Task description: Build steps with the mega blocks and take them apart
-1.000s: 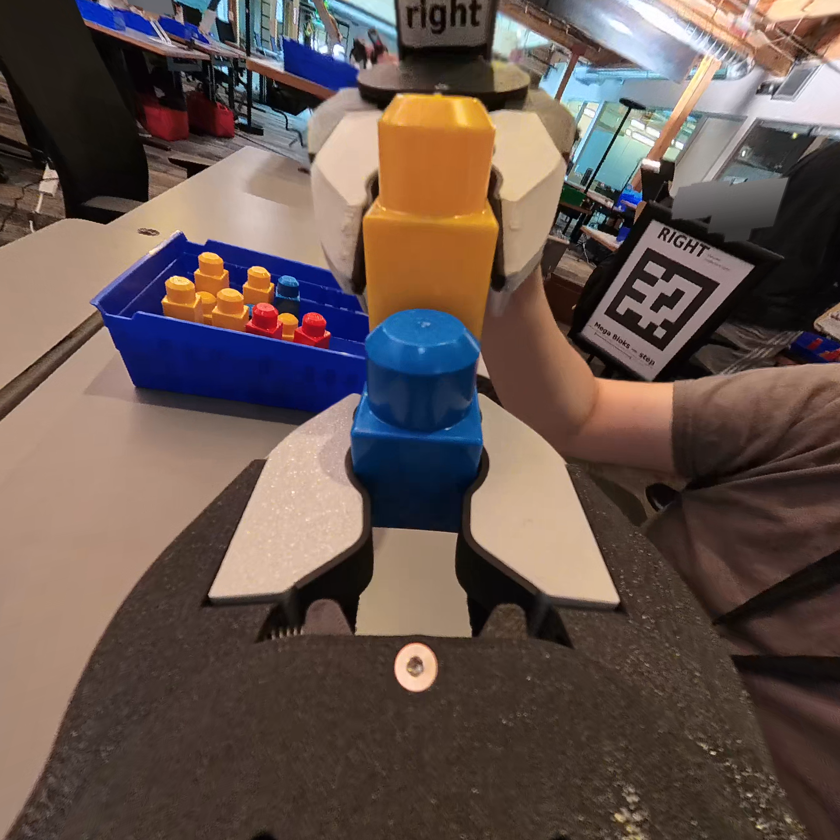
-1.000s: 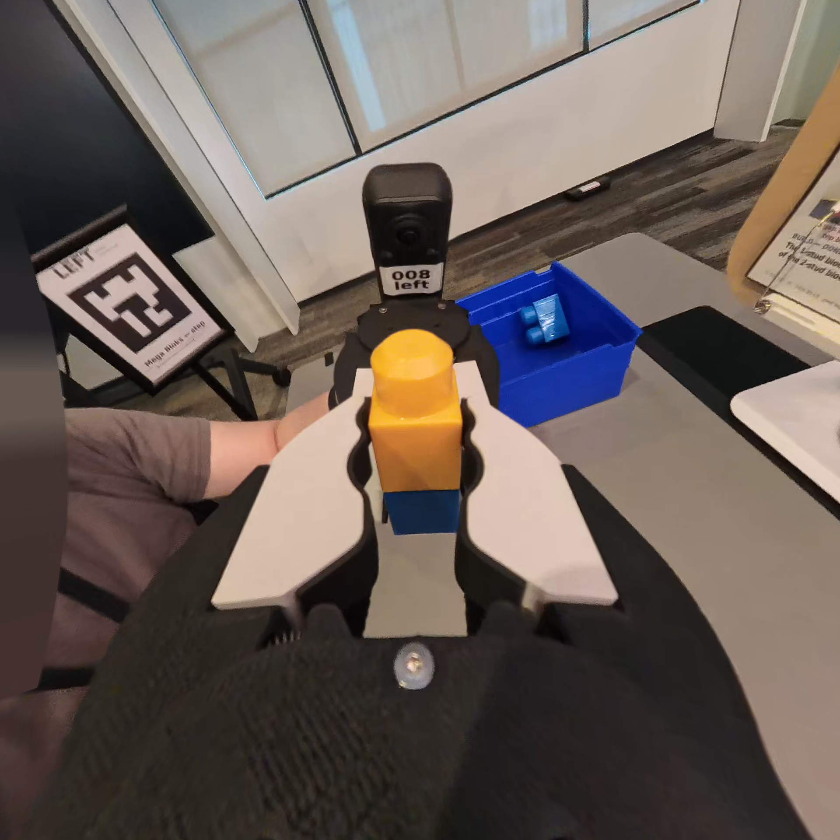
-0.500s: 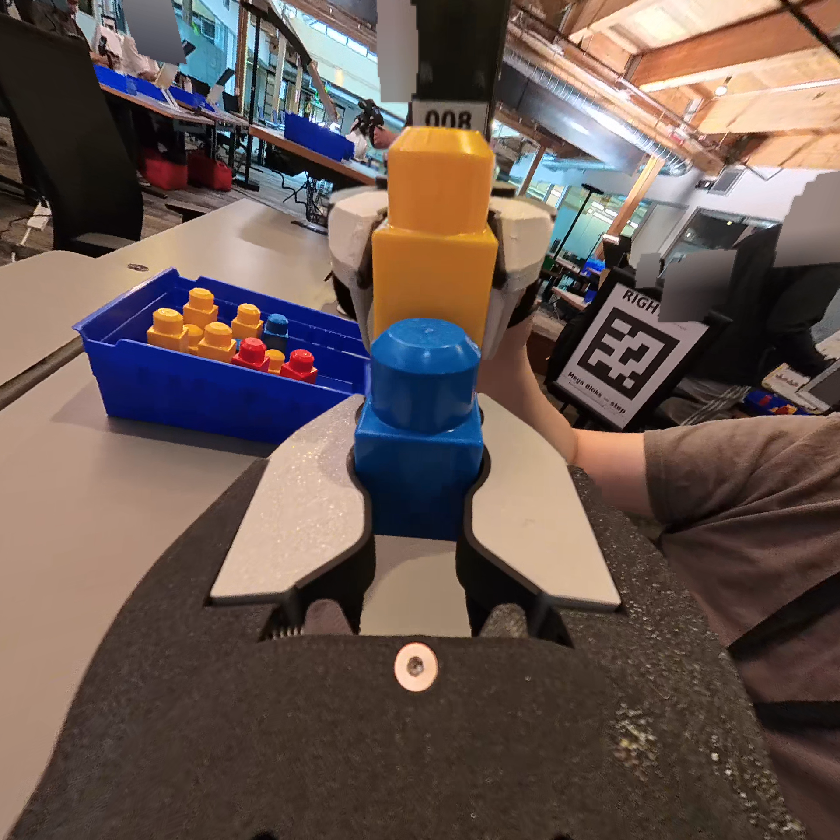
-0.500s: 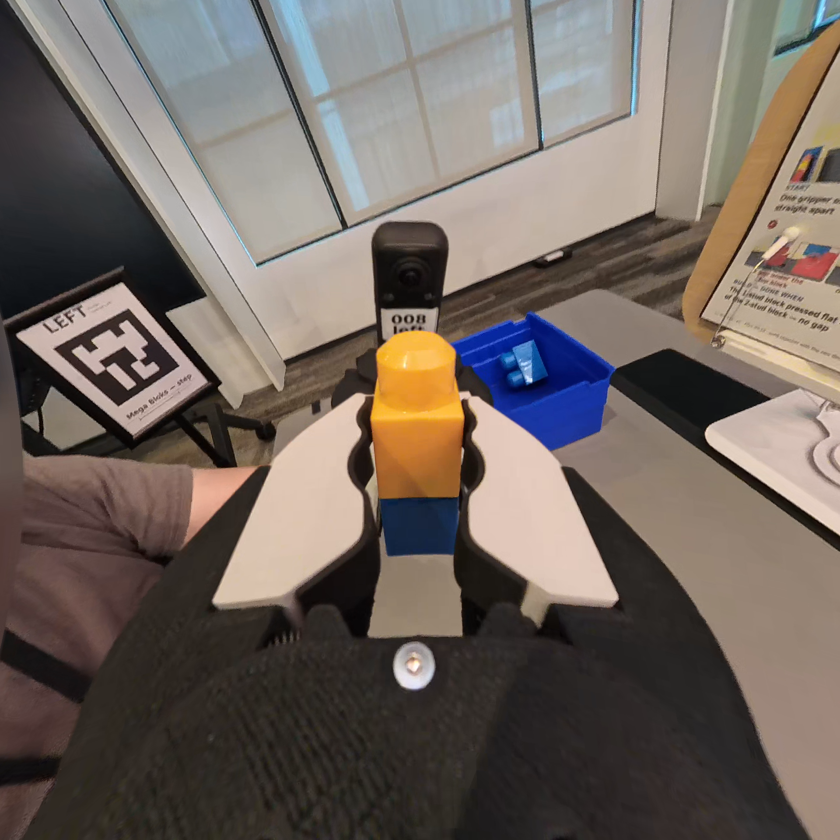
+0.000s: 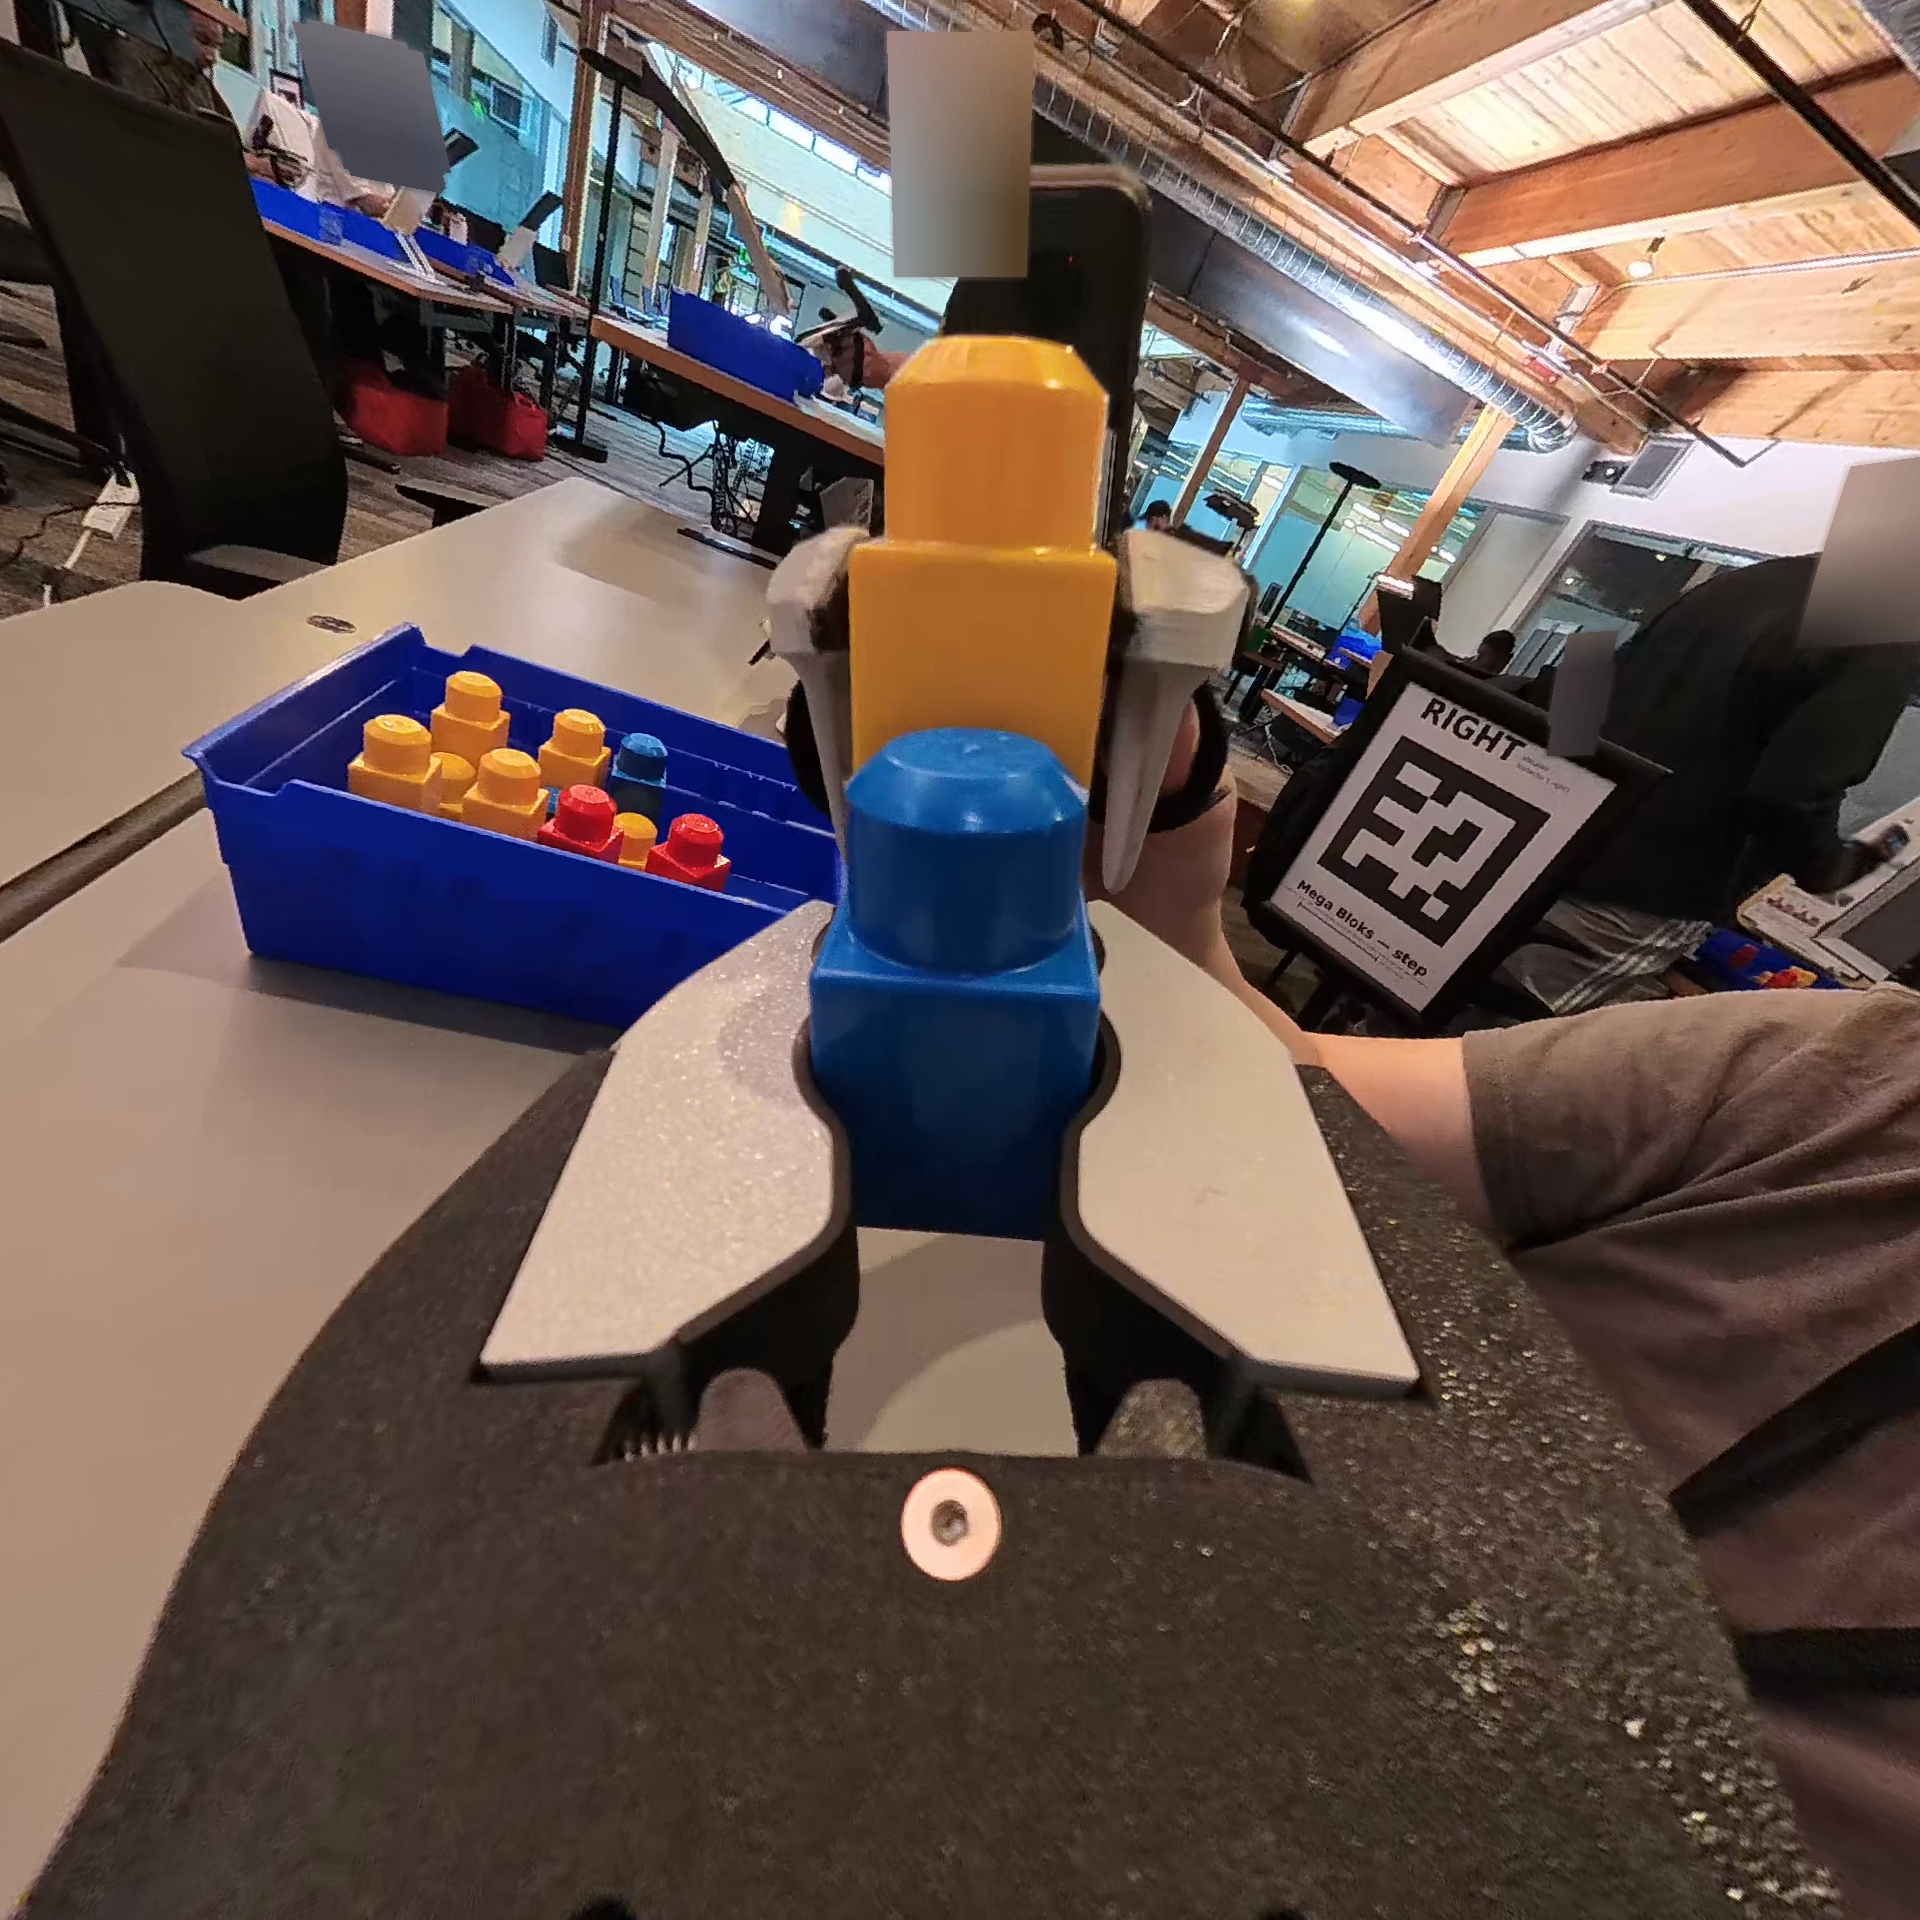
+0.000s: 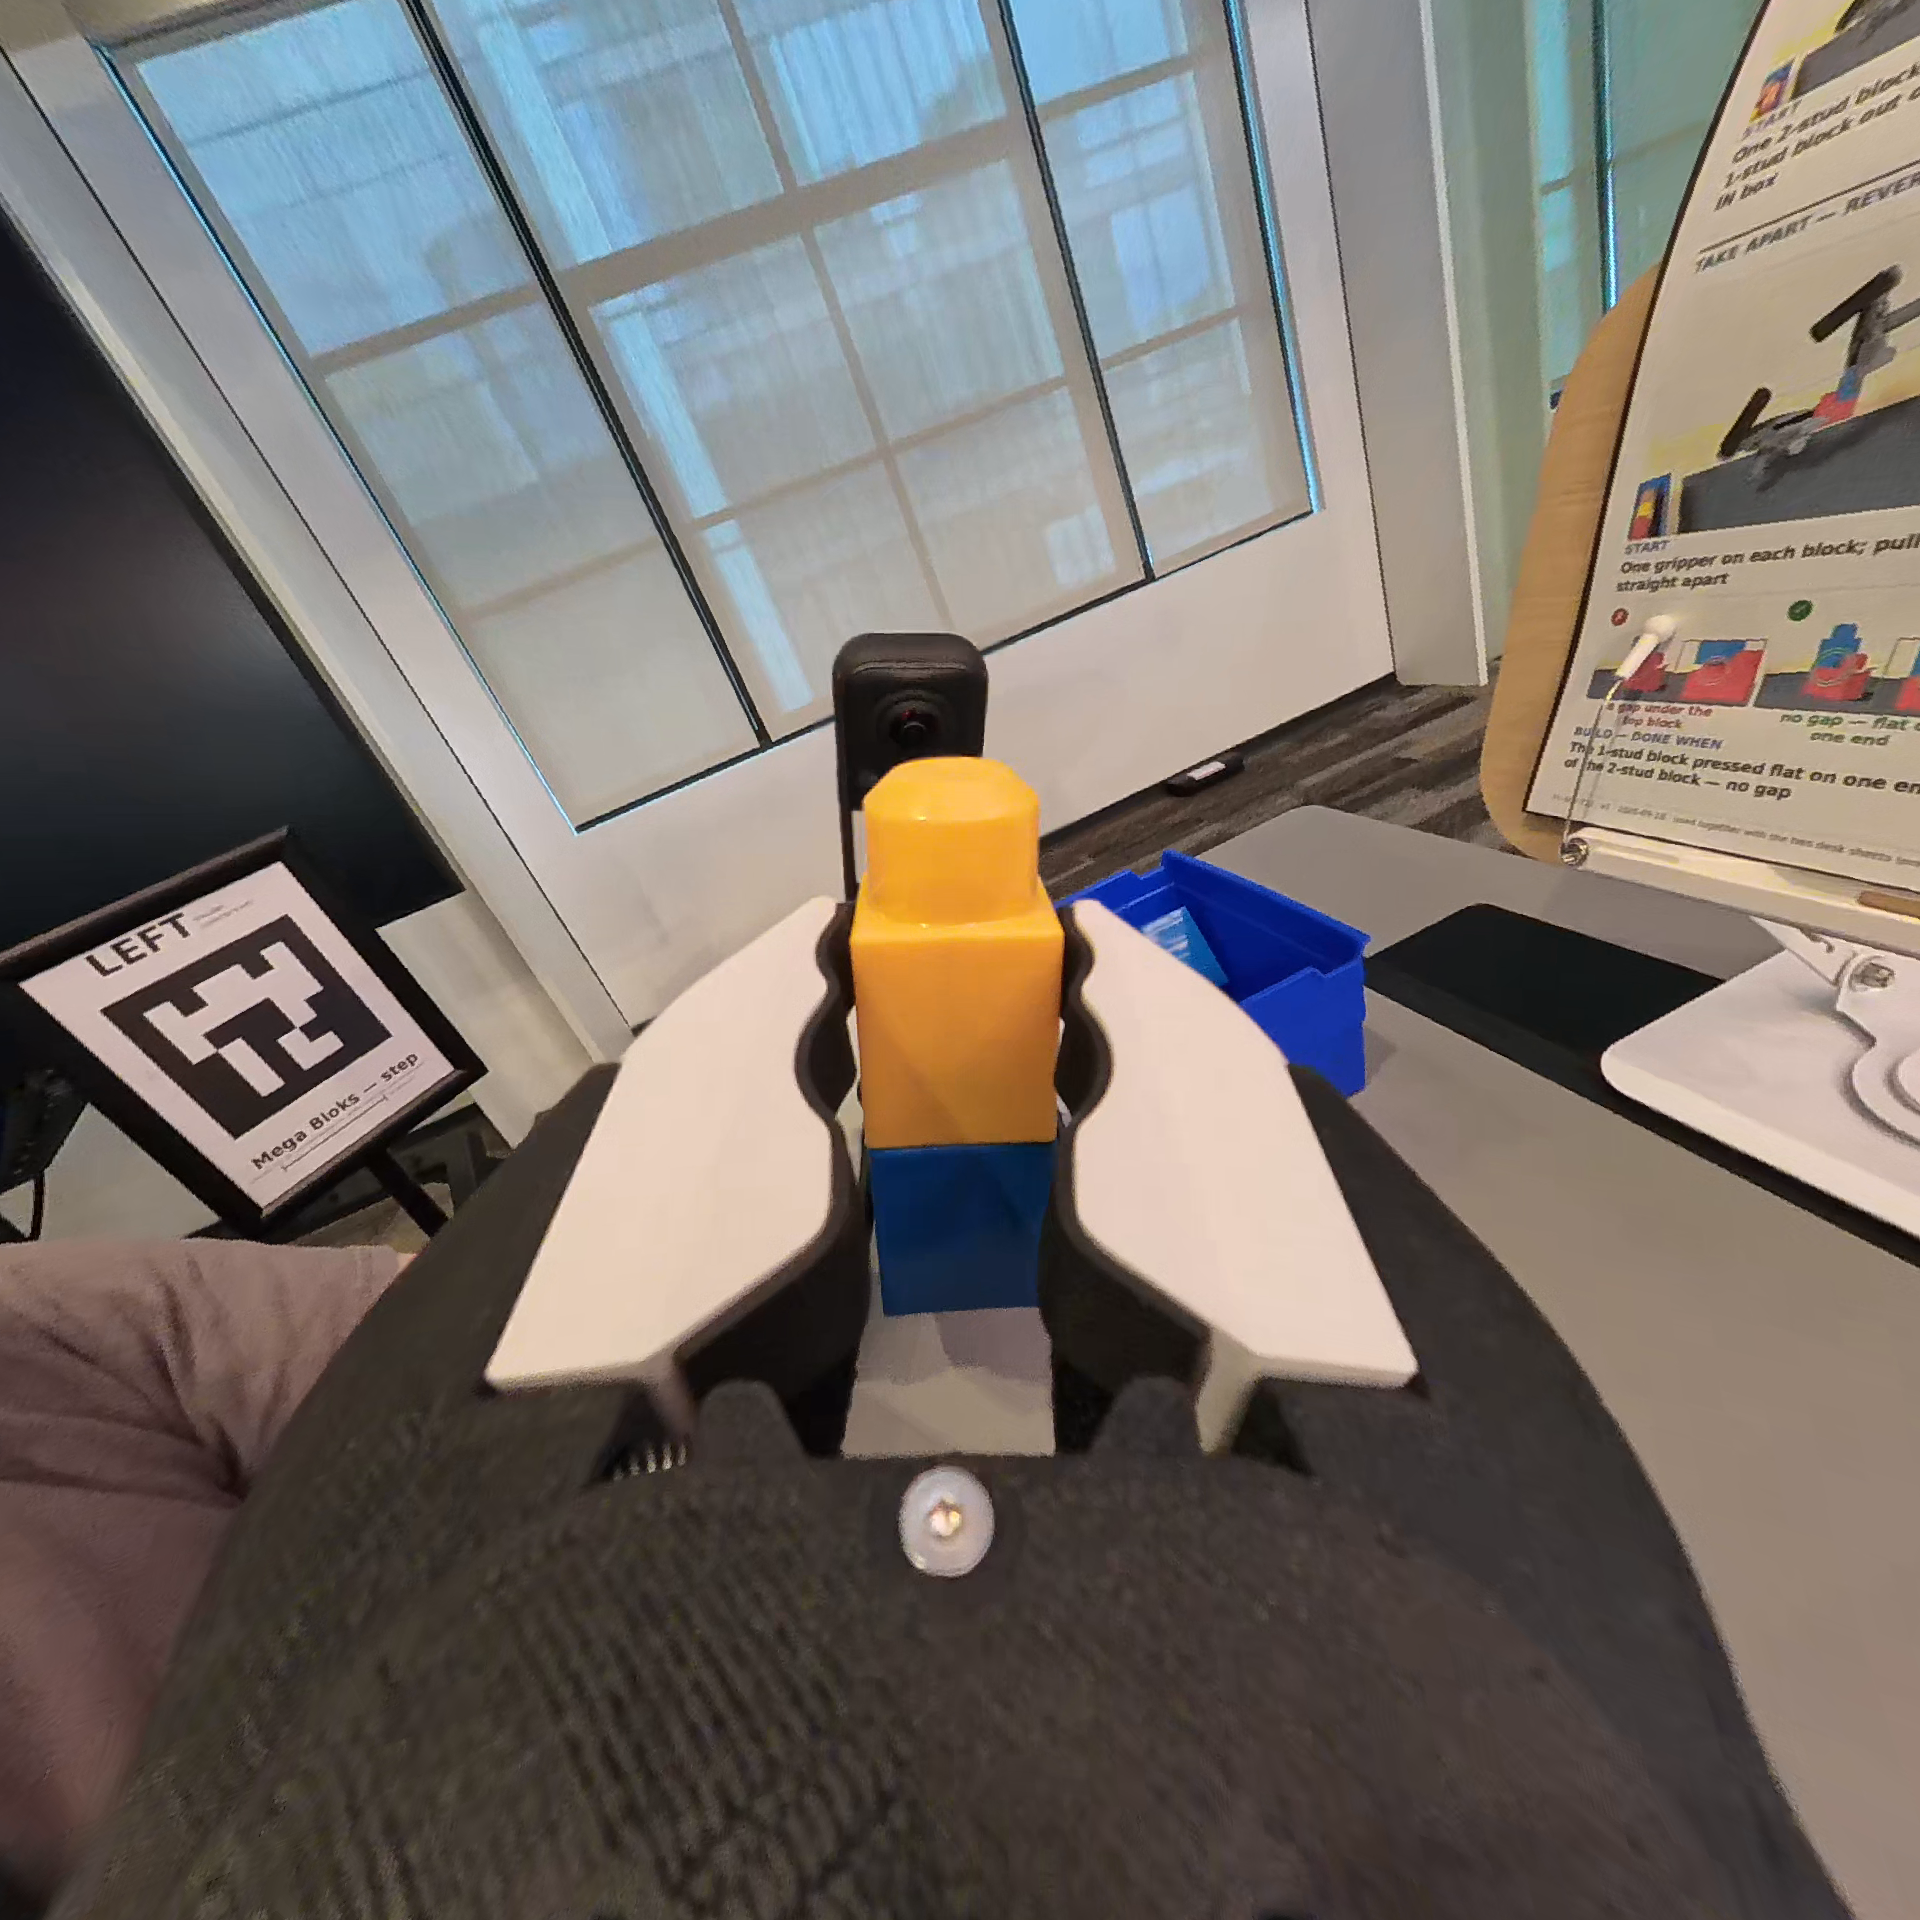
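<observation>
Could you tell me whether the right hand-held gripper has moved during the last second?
Yes. The right hand-held gripper tilted upward: the blue bin behind it sits lower in its view.

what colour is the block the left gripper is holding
Blue, shown best in the left wrist view.

Yellow block [image 5: 982, 582], blue block [image 5: 954, 1029], blue bin [image 5: 499, 914] w/ yellow, red, blue blocks.

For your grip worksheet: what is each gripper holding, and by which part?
The left gripper clamps the blue block by its square body's sides. The right gripper clamps the yellow block the same way.
</observation>
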Tool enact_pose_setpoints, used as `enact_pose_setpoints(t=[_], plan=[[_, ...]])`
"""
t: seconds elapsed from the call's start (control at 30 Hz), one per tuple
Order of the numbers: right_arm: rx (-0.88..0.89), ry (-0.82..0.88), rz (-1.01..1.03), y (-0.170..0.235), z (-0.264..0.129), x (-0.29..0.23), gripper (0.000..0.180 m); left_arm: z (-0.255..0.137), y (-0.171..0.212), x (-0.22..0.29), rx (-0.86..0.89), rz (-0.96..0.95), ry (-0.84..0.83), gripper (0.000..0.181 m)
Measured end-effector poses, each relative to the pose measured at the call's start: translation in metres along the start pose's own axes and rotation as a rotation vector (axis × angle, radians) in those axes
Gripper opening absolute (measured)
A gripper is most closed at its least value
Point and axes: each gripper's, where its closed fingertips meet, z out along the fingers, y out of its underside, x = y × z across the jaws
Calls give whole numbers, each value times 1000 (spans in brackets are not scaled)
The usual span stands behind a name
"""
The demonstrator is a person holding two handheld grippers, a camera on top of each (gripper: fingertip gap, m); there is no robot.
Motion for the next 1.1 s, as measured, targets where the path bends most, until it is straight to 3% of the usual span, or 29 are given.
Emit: enact_pose_setpoints(t=[0.3, 0.4, 0.57, 0.67, 0.73, 0.77, 0.8, 0.87, 0.93, 1.1], plan=[[-109, -17, -53, 11, -3, 1, 37, -3, 9, -4, -96, 60, -25, 41], [-160, -52, -104, 8, -12, -6, 55, -5, 9, -6, -114, 139, -64, 41], [-222, -24, -150, 2, -22, -4, 55, -4, 11, -1, -151, 200, -66, 41], [-340, -34, -146, 21, -17, -7, 55, -3, 13, -1, -165, 226, -86, 41], [-377, -38, -189, 31, -13, -8, 54, -1, 16, 1, -187, 241, -84, 41], [-383, -46, -207, 34, -11, -10, 38, -1, 19, 2, -206, 245, -79, 41], [-392, -42, -210, 35, -12, -10, 37, -1, 20, 2, -215, 249, -81, 43], [-409, -11, -197, 36, -16, -6, 37, 1, 21, 4, -220, 244, -73, 64], [-413, 16, -198, 33, -25, -2, 37, 0, 25, 1, -258, 248, -101, 78], [-408, 216, -184, 1, -99, 27, 37, -8, 24, -8, -270, 248, -153, 79]])
